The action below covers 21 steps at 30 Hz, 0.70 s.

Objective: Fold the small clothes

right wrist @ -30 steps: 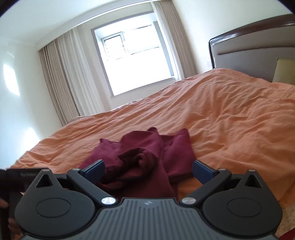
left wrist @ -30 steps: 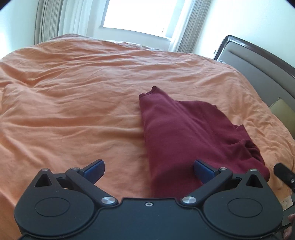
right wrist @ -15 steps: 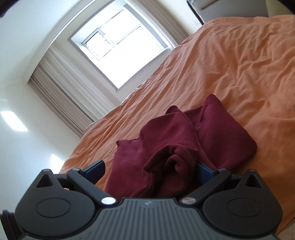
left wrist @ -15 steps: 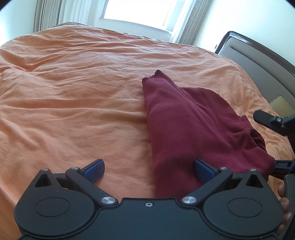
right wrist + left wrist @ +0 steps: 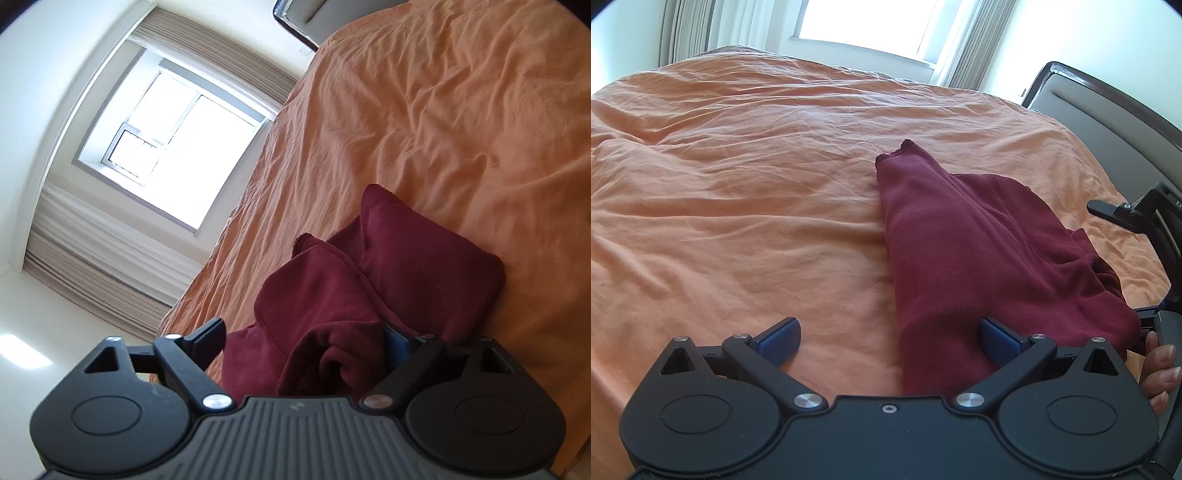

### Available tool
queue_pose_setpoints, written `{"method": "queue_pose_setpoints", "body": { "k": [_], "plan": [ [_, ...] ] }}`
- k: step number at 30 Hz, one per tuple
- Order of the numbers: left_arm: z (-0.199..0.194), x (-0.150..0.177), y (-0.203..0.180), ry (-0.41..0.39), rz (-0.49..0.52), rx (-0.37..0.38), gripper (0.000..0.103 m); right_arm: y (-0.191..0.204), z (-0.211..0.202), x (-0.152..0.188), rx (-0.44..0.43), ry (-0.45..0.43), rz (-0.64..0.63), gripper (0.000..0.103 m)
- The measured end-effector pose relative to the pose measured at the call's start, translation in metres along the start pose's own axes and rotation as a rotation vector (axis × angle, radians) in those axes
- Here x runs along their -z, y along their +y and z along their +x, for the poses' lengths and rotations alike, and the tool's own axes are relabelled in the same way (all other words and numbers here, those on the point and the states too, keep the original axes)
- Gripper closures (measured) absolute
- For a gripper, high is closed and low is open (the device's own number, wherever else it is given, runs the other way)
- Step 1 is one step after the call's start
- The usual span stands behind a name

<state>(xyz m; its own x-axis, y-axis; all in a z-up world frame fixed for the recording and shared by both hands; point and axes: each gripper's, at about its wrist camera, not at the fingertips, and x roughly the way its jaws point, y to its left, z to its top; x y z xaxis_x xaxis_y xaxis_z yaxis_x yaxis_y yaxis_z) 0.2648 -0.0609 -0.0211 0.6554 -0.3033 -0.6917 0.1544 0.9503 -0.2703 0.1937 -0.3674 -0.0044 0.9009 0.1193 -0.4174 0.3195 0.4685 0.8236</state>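
A dark red garment point(image 5: 967, 251) lies crumpled on the orange bed cover point(image 5: 738, 206). My left gripper point(image 5: 888, 338) is open, low over the bed, with the garment's near end between its blue fingertips point(image 5: 995, 338). In the right wrist view, which is rolled sideways, the garment point(image 5: 369, 295) is bunched up close. My right gripper point(image 5: 306, 339) is open, with a rolled fold of the garment lying between its jaws. The right gripper also shows in the left wrist view point(image 5: 1137, 258) at the garment's right edge, held by a hand point(image 5: 1158, 363).
A dark-framed padded headboard point(image 5: 1108, 122) stands at the right of the bed. A bright window point(image 5: 170, 144) with curtains point(image 5: 96, 258) is beyond the far side of the bed. The orange cover is wrinkled all around the garment.
My right gripper has rolled sideways and moved in onto the garment's bunched edge. My left gripper has stayed open and moved slightly closer over the garment's near end.
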Motion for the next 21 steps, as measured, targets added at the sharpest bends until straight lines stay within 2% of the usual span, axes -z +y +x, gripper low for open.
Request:
{"method": "queue_pose_setpoints", "body": {
  "k": [1,3,7,9,12,16,21],
  "plan": [
    [0.000,0.000,0.000,0.000,0.000,0.000,0.001,-0.002,0.000,0.000,0.012,-0.001,0.000,0.034],
    [0.000,0.000,0.000,0.000,0.002,0.000,0.001,-0.006,-0.001,-0.001,0.034,-0.001,0.011,0.053],
    [0.000,0.001,0.000,0.000,0.000,-0.001,0.001,-0.017,-0.004,-0.002,0.034,0.007,0.037,0.068],
    [0.000,0.000,0.000,0.001,-0.001,0.000,0.001,-0.017,-0.006,-0.002,0.039,0.012,0.011,0.078],
    [0.000,0.001,0.000,0.003,-0.004,-0.001,0.001,-0.016,-0.009,0.002,0.048,0.010,-0.049,0.083],
    [-0.001,0.000,0.001,0.004,-0.004,-0.002,0.001,-0.006,-0.010,0.006,0.068,-0.001,-0.167,0.084],
    [0.000,-0.007,-0.002,0.006,-0.008,0.011,0.001,0.024,-0.006,0.004,0.038,-0.023,-0.402,0.085]
  ]
}}
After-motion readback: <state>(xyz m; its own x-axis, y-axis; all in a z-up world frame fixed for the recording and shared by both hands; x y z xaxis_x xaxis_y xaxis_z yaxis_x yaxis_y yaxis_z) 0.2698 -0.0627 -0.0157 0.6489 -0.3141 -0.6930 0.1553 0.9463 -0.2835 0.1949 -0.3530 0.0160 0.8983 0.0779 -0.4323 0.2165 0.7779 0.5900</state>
